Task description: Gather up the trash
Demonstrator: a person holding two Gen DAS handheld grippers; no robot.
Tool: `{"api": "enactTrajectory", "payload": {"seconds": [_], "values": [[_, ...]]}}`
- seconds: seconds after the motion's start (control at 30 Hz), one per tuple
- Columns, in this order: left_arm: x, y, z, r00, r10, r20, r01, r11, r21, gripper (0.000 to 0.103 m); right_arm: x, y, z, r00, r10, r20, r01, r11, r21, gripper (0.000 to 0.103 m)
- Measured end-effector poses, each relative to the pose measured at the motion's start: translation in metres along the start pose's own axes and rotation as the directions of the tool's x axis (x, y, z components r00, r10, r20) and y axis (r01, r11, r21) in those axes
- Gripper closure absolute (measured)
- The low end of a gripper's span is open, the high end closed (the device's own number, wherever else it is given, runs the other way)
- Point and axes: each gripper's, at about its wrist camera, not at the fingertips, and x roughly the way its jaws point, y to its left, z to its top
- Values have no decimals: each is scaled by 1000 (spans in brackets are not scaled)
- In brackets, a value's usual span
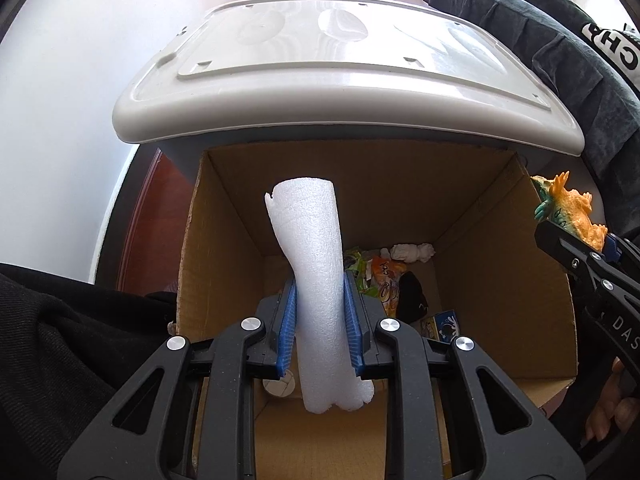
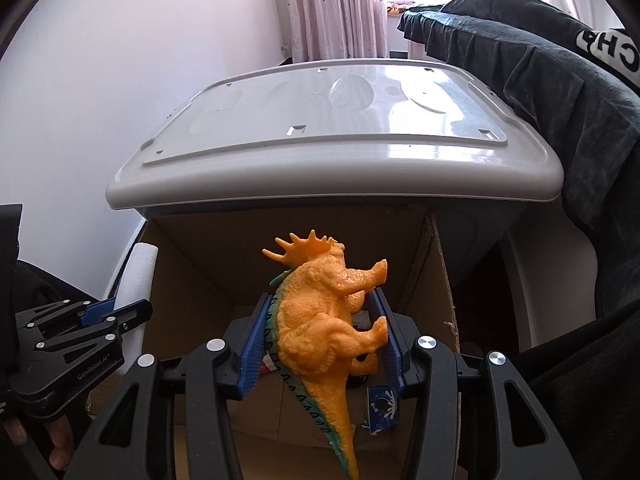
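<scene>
My left gripper [image 1: 320,280] is shut on a white foam tube [image 1: 316,280] and holds it upright over an open cardboard box [image 1: 224,240]. The tube also shows at the left of the right wrist view [image 2: 138,280]. My right gripper [image 2: 322,300] is shut on an orange toy dinosaur [image 2: 320,320] with a green back, held over the same box [image 2: 436,280]. The dinosaur shows at the right edge of the left wrist view [image 1: 572,212]. On the box floor lie snack wrappers [image 1: 384,280], a crumpled white tissue [image 1: 412,252] and a small blue carton [image 1: 446,322].
A grey plastic bin with a closed lid [image 1: 340,72] stands right behind the box. A dark garment [image 1: 560,40] hangs at the right. A white wall is to the left, and curtains [image 2: 336,8] hang behind the bin.
</scene>
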Motion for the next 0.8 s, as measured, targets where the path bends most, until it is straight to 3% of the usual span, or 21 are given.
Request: {"api": "enactTrajectory", "payload": {"seconds": [0.07, 0.1, 0.13, 0.17, 0.2, 0.3, 0.6, 0.63, 0.73, 0.8], "values": [[-1, 0, 0, 1000, 1, 5, -1, 1000, -1, 77, 0, 0, 0, 1000, 1, -1, -1, 1000, -1, 54], [-2, 0, 0, 1000, 12, 12, -12, 1000, -5, 66, 1, 0, 1, 1000, -2, -7, 2, 1000, -2, 54], [-3, 0, 1, 1000, 12, 11, -12, 1000, -8, 36, 2, 0, 1, 1000, -7, -9, 7, 1000, 0, 48], [-4, 0, 1, 1000, 21, 12, -20, 1000, -15, 19, 1, -1, 1, 1000, -20, -3, 20, 1000, 7, 31], [-7, 0, 1, 999, 32, 28, -32, 999, -21, 9, -2, -2, 2, 999, -29, 13, 29, 999, 14, 27], [-11, -1, 1, 998, 10, 55, -10, 1000, -17, 9, -5, -5, 3, 999, -27, 37, 26, 999, 30, 26], [-5, 0, 1, 999, 22, 23, -22, 1000, -18, 9, -5, -11, 3, 998, -45, 34, 43, 998, 55, 26], [-5, 1, 1, 999, 22, 24, -21, 1000, -21, 9, -6, -11, 3, 998, -49, 36, 47, 997, 58, 25], [-6, 2, 2, 999, 20, 25, -20, 999, -29, 9, -10, -13, 3, 993, -101, 64, 96, 993, 69, 6], [-4, 3, 4, 999, 30, 15, -29, 999, -38, 9, -14, -14, 4, 986, -137, 99, 130, 989, 73, 5]]}}
